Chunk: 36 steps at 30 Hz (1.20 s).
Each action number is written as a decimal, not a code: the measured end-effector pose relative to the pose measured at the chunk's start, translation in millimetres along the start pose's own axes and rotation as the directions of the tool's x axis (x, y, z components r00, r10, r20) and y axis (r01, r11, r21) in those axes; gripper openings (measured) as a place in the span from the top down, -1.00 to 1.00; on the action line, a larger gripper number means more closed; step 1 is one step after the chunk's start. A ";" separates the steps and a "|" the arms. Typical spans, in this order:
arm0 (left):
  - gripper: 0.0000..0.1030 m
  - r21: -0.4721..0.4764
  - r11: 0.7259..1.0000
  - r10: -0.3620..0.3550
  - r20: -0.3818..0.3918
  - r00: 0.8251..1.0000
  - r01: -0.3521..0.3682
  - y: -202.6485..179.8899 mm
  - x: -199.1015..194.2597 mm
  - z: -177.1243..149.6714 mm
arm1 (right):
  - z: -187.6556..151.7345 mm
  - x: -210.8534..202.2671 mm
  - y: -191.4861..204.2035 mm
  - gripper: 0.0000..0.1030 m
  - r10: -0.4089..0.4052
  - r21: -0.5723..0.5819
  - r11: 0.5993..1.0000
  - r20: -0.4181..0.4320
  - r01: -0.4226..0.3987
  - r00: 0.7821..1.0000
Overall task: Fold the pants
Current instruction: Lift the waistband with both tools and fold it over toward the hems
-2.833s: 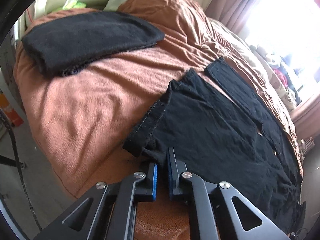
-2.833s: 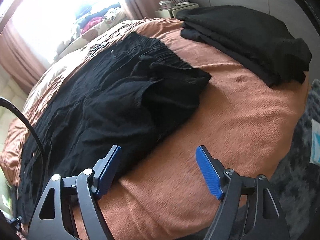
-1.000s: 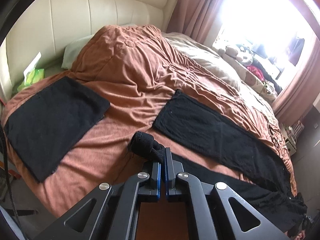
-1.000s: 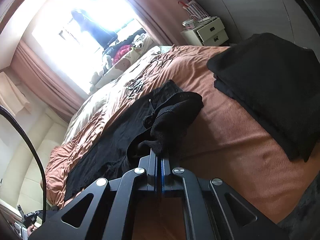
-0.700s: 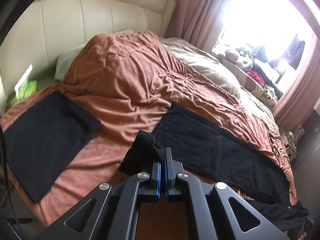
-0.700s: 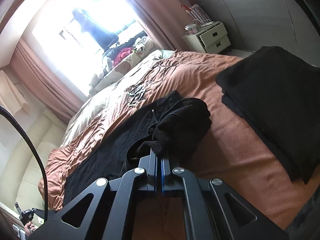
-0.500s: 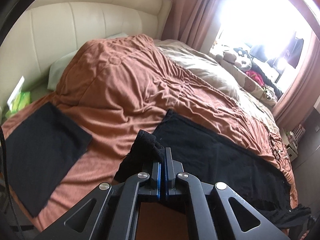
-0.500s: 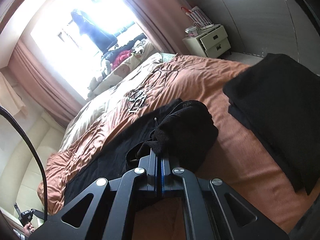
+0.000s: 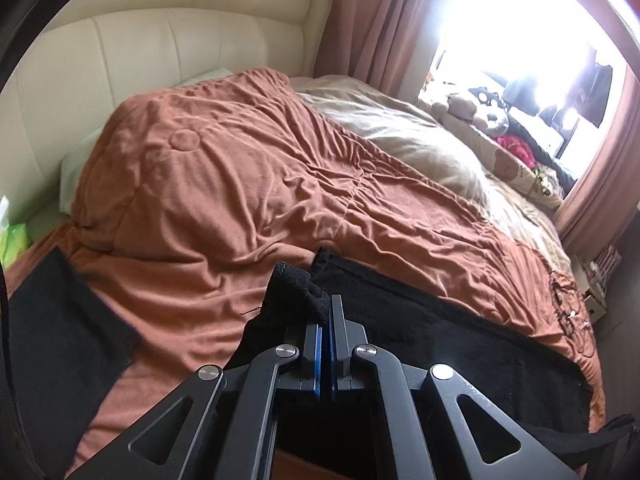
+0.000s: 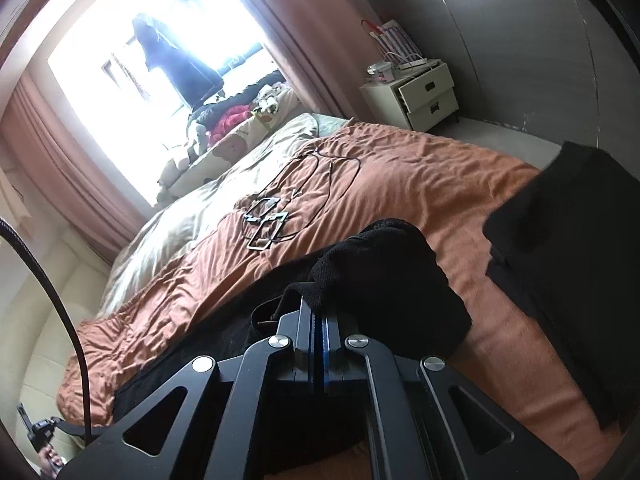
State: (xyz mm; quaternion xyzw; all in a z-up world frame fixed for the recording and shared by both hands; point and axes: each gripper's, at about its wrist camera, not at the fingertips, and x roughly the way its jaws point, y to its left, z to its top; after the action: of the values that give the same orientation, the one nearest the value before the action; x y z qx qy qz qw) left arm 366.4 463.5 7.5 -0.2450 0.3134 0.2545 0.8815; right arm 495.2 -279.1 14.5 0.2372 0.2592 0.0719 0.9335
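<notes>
The black pants [image 9: 448,340] lie stretched across the brown bedspread [image 9: 224,184]. My left gripper [image 9: 325,316] is shut on a bunched end of the pants [image 9: 294,288] and holds it lifted above the bed. In the right wrist view my right gripper [image 10: 318,320] is shut on the other bunched end of the pants [image 10: 384,272], also lifted. The pants' lower leg [image 10: 192,360] trails left over the bedspread [image 10: 400,168].
A folded black garment [image 9: 60,340] lies at the left bed edge, and a black folded pile [image 10: 572,260] at the right. Cables and metal frames [image 10: 272,220] lie on the bedspread. A cream headboard [image 9: 180,44], beige quilt [image 9: 420,148] and nightstand [image 10: 416,92] border the bed.
Both grippers closed on the pants and lifted their ends. Both have kept moving toward the far side of the bed, carrying the near edge of the pants over the rest.
</notes>
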 end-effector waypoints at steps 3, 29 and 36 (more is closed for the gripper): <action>0.95 -0.009 1.000 -0.001 -0.024 1.000 0.000 -4.7 26.5 9.6 | 8.3 18.5 8.4 1.00 -0.017 -0.007 1.000 -0.004 0.017 1.000; 0.95 -0.009 0.992 0.119 -0.200 0.973 -0.123 -27.8 235.9 28.2 | 36.0 229.8 88.7 1.00 -0.257 -0.151 0.956 -0.017 0.252 0.966; 0.95 -0.039 0.992 0.114 -0.186 0.976 -0.123 -29.7 255.5 39.5 | 35.4 263.8 96.4 1.00 -0.293 -0.164 0.943 -0.005 0.288 0.956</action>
State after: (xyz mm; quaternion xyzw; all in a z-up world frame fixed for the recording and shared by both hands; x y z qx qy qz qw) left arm 573.4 540.0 -130.5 -0.2703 0.4011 0.2906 0.8256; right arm 738.1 -141.0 -31.2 0.1190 0.2981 -0.0423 0.9462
